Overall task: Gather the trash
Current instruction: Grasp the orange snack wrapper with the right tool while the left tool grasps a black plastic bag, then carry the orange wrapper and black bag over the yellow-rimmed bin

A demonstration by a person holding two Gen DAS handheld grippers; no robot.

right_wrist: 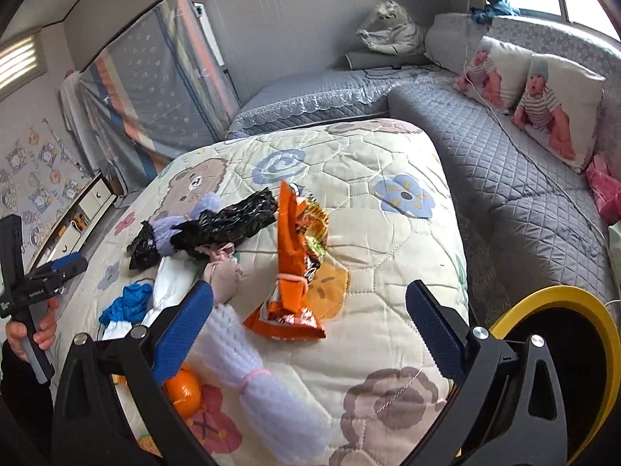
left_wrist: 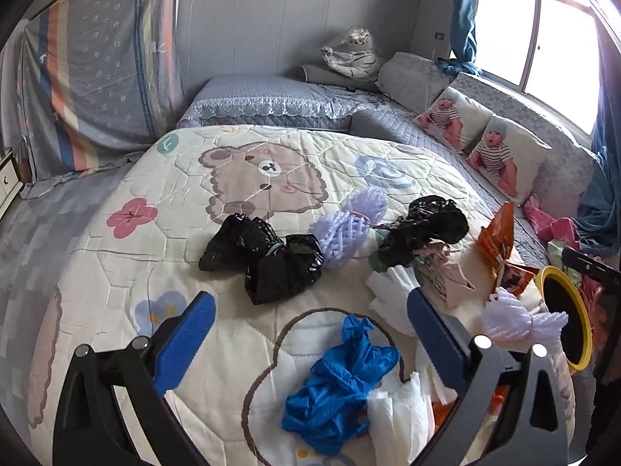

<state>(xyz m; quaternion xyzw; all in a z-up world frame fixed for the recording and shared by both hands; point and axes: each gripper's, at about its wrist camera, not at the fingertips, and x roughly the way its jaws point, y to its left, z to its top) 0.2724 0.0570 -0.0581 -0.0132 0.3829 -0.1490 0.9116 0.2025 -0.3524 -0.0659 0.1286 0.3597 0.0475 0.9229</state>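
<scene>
Quilt (right_wrist: 388, 233) open right of orange wrapper (right_wrist: 295, 272); yellow bin (right_wrist: 605, 334) at edge

Left gripper (left_wrist: 310, 310): two blue ribbed pads (left_wrist: 182, 338) on black angular arms, silver round pivot screws (left_wrist: 481, 341) at each arm joint, triangular cut-outs in the black frame at 7 and 5 o'clock.
Right gripper (right_wrist: 310, 303): same build, blue textured pads (right_wrist: 434, 322), black frame, silver screws (right_wrist: 480, 332).
Black handle with small white lettering at 9 o'clock of the right view; hand (right_wrist: 33, 332) around its grey grip, dark sleeve (right_wrist: 19, 388) below.
</scene>
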